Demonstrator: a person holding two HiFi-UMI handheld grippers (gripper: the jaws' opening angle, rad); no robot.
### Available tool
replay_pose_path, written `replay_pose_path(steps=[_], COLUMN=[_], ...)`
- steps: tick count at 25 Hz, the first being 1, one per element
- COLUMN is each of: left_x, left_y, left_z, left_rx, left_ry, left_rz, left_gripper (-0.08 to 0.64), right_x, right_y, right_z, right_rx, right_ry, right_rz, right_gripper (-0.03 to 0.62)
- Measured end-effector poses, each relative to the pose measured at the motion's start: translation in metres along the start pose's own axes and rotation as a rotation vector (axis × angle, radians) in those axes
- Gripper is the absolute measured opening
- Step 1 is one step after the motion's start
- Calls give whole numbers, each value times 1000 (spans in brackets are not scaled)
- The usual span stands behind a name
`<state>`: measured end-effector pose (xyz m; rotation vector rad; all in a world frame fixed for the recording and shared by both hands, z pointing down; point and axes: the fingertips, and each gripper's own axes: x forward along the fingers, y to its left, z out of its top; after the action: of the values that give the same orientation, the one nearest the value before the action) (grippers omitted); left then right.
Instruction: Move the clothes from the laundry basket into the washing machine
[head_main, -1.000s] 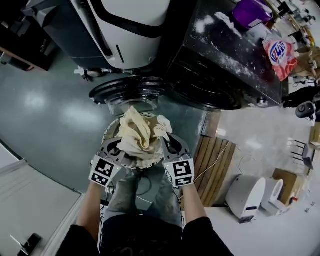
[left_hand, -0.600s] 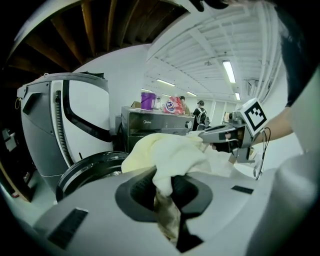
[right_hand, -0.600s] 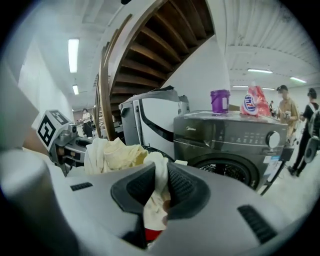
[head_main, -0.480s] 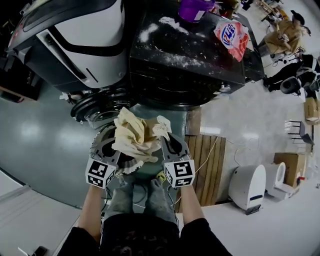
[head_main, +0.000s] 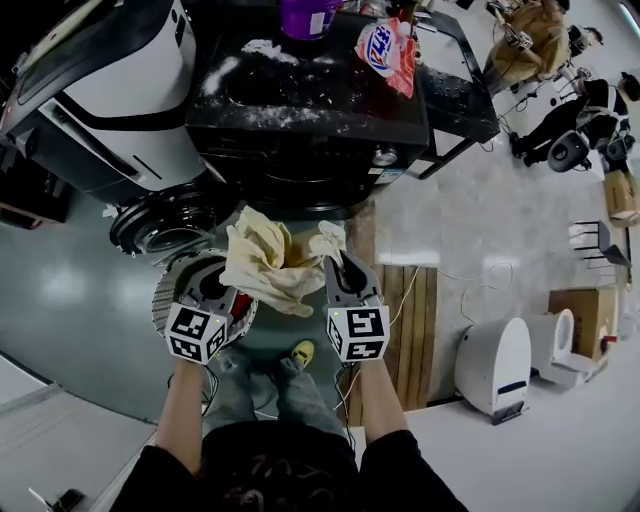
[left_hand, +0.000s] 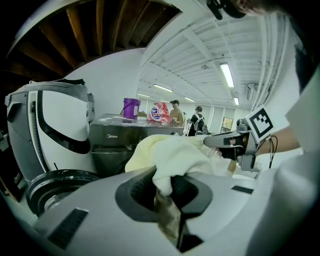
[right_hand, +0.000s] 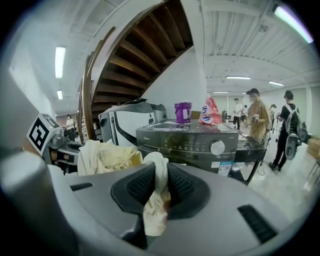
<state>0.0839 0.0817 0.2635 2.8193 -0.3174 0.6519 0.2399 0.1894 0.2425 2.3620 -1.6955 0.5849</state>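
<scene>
Clothes (head_main: 262, 262), one pale yellow bundle, hang in the air between two grippers in the head view, above and just beside one round laundry basket (head_main: 162, 308) and in front of one dark washing machine (head_main: 310, 120). The left gripper (head_main: 226, 291) hides most of the basket's inside, so its contents cannot be told. The machine's round door (head_main: 162, 226) stands open, and the drum's inside is out of sight. On the machine's top stand one purple tub (head_main: 307, 15) and one red-and-white bag (head_main: 385, 46). One white machine (head_main: 100, 95) stands beside it.

In the left gripper view, the jaws are clamped on a fold of the yellow cloth.

In the right gripper view, the right gripper (head_main: 338, 268) likewise pinches a fold, and the rest of the bundle is bunched to its left.
</scene>
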Motion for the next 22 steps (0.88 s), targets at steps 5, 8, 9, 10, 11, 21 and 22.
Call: replay_pose_path(steps=[5, 8, 9, 10, 11, 21, 22], left_x=[30, 43, 45, 47, 49, 77, 79], left_y=[-32, -43, -44, -45, -44, -26, -22], left_z=[18, 24, 27, 30, 32, 39, 39], left_rx=[11, 9, 8, 6, 4, -29, -34], left_ry=[0, 2, -1, -4, -9, -12, -13], left_rz=[-11, -27, -29, -29, -29, -53, -57], left_gripper=[55, 55, 55, 55, 55, 55, 55], right_x=[-14, -20, -21, -22, -22, 7, 11], right_y=[-44, -60, -62, -65, -67, -66, -67], right_z=[8, 11, 12, 14, 15, 11, 10], right_rx=[19, 14, 12, 11, 10, 3, 16], right_ry=[-15, -13, -13, -15, -16, 3, 5], right_rz=[-26, -46, -53, -59, -66, -82, -85], right_gripper=[57, 57, 57, 57, 57, 57, 57])
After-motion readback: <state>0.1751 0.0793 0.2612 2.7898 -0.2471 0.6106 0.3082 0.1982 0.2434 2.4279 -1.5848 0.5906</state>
